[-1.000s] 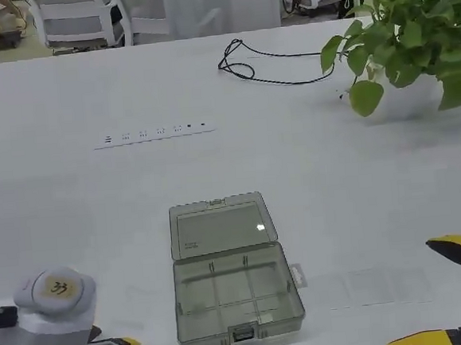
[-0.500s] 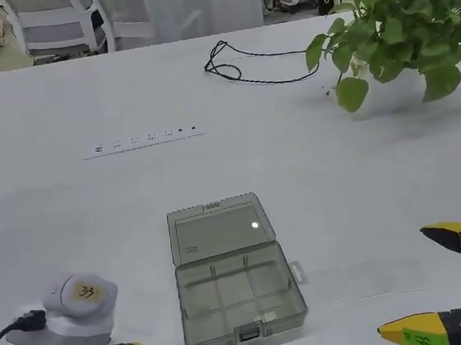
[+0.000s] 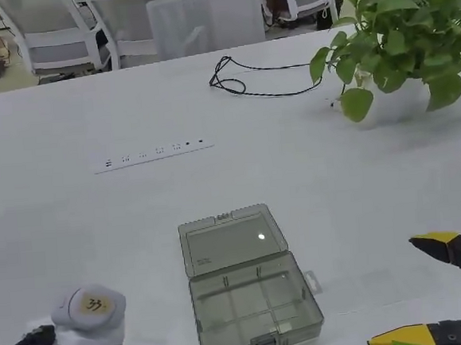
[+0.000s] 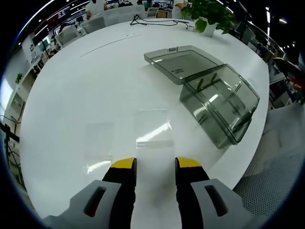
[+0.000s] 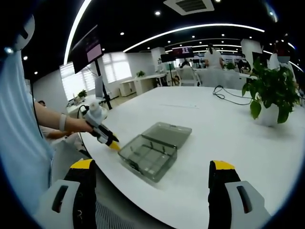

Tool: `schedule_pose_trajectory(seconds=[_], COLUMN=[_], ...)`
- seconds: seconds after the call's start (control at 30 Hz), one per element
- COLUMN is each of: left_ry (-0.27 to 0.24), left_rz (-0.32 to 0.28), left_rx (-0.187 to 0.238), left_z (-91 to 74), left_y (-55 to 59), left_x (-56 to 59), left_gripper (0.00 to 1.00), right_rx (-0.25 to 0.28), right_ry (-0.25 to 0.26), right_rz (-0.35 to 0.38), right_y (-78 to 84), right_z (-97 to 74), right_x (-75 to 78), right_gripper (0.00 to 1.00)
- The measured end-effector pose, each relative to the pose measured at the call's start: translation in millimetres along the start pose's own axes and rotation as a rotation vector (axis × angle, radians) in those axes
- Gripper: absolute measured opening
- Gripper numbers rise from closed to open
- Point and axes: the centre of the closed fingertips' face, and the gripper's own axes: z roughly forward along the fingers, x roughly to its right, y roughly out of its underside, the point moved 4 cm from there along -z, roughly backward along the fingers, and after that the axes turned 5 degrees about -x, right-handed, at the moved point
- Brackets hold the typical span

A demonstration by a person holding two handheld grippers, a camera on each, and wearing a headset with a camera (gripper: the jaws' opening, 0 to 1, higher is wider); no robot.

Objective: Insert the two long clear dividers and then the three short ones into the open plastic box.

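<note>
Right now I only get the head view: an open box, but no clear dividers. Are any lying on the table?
Observer: Yes. The left gripper view shows two flat clear pieces on the table, just ahead of the left gripper.
Operator: Is it gripping one of them?
Observer: No. Its jaws stand apart with nothing between them, just short of the pieces.
Operator: Are the pieces touching the box?
Observer: No. Both lie on bare table beside the box, with a gap between them and its wall.
</note>
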Motion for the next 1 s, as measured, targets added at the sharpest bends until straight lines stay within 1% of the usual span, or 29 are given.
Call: schedule_pose_trajectory(seconds=[0.23,0.37,0.47,0.6,0.67,0.8,0.87,1.0], left_ry=[0.013,0.025,0.030,0.036,0.036,0.037,0.037,0.037], left_rz=[-0.011,-0.030,-0.038,-0.059,-0.068,-0.086,-0.095,-0.102], left_rx=[0.013,0.041,0.055,0.079,0.096,0.139,0.170,0.216], left_z=[-0.6,-1.9,-3.0,-5.7,-8.6,-18.2,-23.4,-32.1], left_y=[1.0,-0.5,-1.3,-2.5,-3.9,-11.6,-17.1,-27.7], left_x=[-2.0,-3.0,-3.3,-4.9,-5.7,-5.9,-5.5,-4.4], left_gripper=[0.30,0.30,0.30,0.30,0.30,0.30,0.30,0.30], right_rx=[-0.003,-0.005,-0.009,0.001,0.019,0.041,0.037,0.031], right_ry=[-0.009,-0.017,-0.013,-0.007,-0.008,-0.001,0.004,0.000], right_rz=[0.002,0.014,0.021,0.036,0.044,0.067,0.079,0.089], right_y=[0.2,1.6,1.9,-0.4,-3.5,-10.9,-14.6,-21.8], right_z=[4.4,7.1,9.1,11.6,12.6,15.8,18.5,26.8], right_x=[-4.0,-6.9,-7.0,-5.3,-4.9,-1.5,-0.1,-0.2], right_gripper=[0.99,0.99,0.99,0.99,0.98,0.97,0.96,0.92])
